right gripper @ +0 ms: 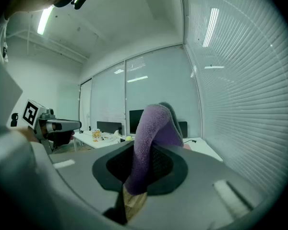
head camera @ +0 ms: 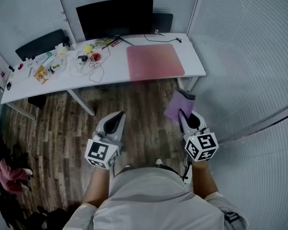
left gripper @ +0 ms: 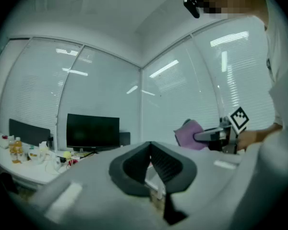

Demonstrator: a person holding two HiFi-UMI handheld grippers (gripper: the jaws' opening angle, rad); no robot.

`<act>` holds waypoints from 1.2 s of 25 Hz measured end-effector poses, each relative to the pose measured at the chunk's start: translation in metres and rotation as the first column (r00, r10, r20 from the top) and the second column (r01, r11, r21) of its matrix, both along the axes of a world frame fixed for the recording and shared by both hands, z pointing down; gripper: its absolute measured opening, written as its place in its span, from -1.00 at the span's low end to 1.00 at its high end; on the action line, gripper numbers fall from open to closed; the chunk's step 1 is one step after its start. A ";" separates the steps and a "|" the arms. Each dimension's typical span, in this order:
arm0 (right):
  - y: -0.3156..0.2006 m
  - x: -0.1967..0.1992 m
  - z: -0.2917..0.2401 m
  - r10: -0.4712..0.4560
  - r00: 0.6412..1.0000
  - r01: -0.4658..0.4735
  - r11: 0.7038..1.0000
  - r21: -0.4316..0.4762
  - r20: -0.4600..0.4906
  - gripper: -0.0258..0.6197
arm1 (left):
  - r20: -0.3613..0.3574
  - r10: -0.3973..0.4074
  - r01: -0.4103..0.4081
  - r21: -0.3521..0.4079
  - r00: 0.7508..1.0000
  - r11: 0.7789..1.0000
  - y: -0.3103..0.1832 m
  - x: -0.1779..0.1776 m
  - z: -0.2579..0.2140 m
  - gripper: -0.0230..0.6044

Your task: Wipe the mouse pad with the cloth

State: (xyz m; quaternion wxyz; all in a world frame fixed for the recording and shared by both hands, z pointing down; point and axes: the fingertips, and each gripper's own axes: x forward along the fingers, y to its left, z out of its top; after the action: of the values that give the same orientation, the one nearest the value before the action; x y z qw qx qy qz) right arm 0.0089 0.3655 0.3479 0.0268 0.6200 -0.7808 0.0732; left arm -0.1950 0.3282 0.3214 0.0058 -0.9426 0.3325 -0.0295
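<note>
A person stands on a wood-plank floor (head camera: 62, 128) facing a white desk (head camera: 113, 73), holding 2 grippers low in front of the body. The right gripper (head camera: 183, 115) is clamped on a purple cloth (head camera: 176, 104), which sticks up from between its jaws and droops over at the top. The left gripper (head camera: 118, 116) carries nothing, its jaws pressed together at the tips. The pink mouse pad (head camera: 155, 61) lies flat on the right part of the desk, well apart from both grippers and from the cloth. Behind the pad stands a dark monitor (head camera: 115, 16), and the left part of the desk is crowded with small items and cables too small to identify.
</note>
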 end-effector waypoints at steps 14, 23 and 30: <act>-0.006 0.006 -0.001 -0.020 0.999 0.019 1.000 0.013 0.034 -0.75 | 0.004 0.000 0.000 -0.008 1.000 1.000 -0.006 0.004 0.004 -0.92; -0.016 0.015 -0.001 -0.052 0.997 0.049 0.997 0.051 0.055 -0.69 | 0.019 -0.028 0.029 -0.017 0.999 0.999 -0.012 0.013 0.007 -0.92; -0.028 0.050 0.005 -0.080 0.995 0.077 0.995 0.056 0.058 -0.72 | 0.036 -0.055 0.055 -0.008 0.998 0.998 -0.018 0.049 0.008 -0.92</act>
State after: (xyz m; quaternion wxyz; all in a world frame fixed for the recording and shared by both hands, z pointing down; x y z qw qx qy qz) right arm 0.0587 0.3378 0.3525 -0.0106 0.5868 -0.8067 0.0698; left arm -0.1456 0.3100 0.3295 0.0067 -0.9324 0.3581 -0.0478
